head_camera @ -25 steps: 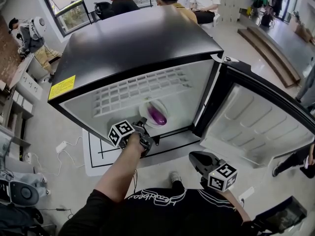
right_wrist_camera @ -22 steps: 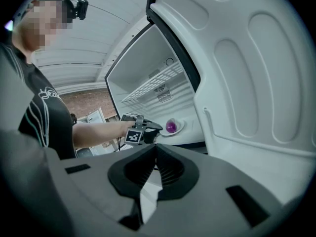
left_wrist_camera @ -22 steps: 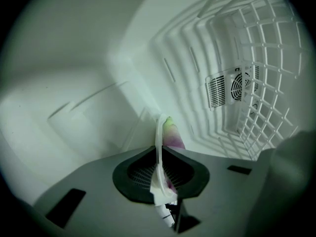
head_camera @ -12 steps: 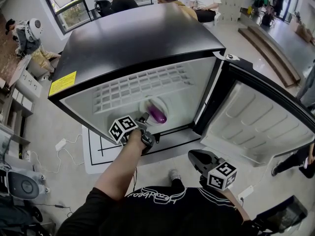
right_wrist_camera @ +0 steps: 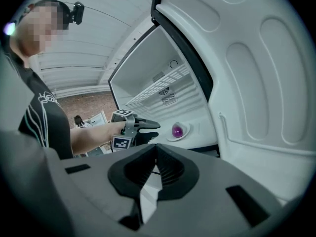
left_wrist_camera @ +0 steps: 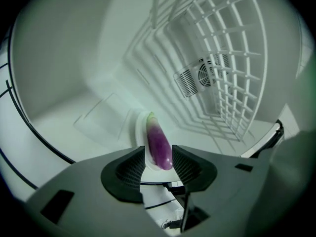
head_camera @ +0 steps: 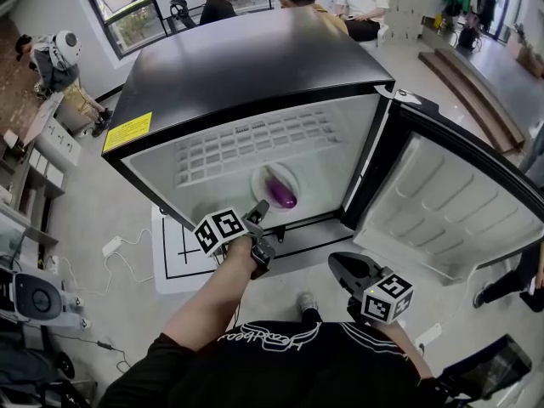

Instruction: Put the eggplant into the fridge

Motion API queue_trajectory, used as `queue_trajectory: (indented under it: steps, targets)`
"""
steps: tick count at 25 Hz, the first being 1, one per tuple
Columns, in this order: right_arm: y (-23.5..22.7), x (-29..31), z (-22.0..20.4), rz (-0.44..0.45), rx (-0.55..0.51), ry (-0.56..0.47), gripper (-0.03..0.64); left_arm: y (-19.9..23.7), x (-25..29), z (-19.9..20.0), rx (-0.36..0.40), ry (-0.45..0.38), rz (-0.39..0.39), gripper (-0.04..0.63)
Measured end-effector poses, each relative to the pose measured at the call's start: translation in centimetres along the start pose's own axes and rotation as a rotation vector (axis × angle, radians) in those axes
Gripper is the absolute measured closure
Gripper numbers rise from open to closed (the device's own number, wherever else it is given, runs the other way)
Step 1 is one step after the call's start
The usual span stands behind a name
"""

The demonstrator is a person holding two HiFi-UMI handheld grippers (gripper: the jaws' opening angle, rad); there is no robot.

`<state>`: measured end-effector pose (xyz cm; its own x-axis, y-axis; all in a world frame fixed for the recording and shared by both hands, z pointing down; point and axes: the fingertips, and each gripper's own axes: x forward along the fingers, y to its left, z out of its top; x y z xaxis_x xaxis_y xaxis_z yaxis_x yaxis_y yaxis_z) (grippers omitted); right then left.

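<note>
A purple eggplant (head_camera: 281, 192) with a green stem end lies on a white plate (head_camera: 259, 179) on the floor of the open fridge (head_camera: 246, 66). My left gripper (head_camera: 257, 213) is at the fridge's front edge, a short way back from the plate, and its jaws are opening. In the left gripper view the eggplant (left_wrist_camera: 159, 144) shows through the gap between the fingers (left_wrist_camera: 129, 167), beyond them and untouched. My right gripper (head_camera: 338, 266) hangs shut and empty below the open door (head_camera: 450, 211). The right gripper view shows the eggplant (right_wrist_camera: 177, 131) apart from the left gripper (right_wrist_camera: 150, 128).
A white wire shelf (left_wrist_camera: 232, 73) spans the fridge above the plate, with a fan vent (left_wrist_camera: 197, 78) on the back wall. The door (right_wrist_camera: 256, 73) stands wide to the right. People sit behind the fridge, and cables and a floor mat (head_camera: 178, 253) lie in front.
The left gripper's jaws have opened, and the gripper has drawn back and risen a little from the plate. The eggplant stays on the plate. The right gripper has kept still.
</note>
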<state>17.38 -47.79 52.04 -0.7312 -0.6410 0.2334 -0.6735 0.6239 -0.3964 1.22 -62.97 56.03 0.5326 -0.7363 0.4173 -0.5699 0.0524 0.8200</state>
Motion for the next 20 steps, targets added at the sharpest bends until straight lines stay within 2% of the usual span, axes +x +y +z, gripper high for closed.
queue_trajectory:
  steps: [4,6,11,14,15,17,20]
  targets:
    - [1.2,0.0,0.6,0.007,-0.015,-0.023,0.611,-2.9,-3.4,-0.5,0.032,0.006,-0.104,0.440]
    - [1.7,-0.2,0.8,0.003,-0.020,-0.035,0.611,-4.5,-5.1,-1.0,0.091,0.015,-0.168,0.440]
    - [3.7,-0.6,0.2,0.003,-0.020,-0.049,0.611,-8.2,-10.2,-4.1,0.246,0.103,-0.440,0.442]
    - [5.6,-0.7,-0.4,0.017,-0.028,-0.053,0.611,-9.1,-13.7,-6.6,0.371,0.155,-0.549,0.446]
    - [6.4,-0.8,-0.6,0.022,-0.030,-0.052,0.611,-9.2,-15.0,-7.4,0.422,0.167,-0.574,0.471]
    - [7.9,-0.9,-1.0,0.028,-0.031,-0.051,0.611,-9.3,-17.4,-8.9,0.525,0.174,-0.608,0.562]
    - [9.9,-0.8,-1.7,0.049,-0.038,-0.056,0.611,-9.4,-20.8,-10.6,0.688,0.170,-0.642,0.581]
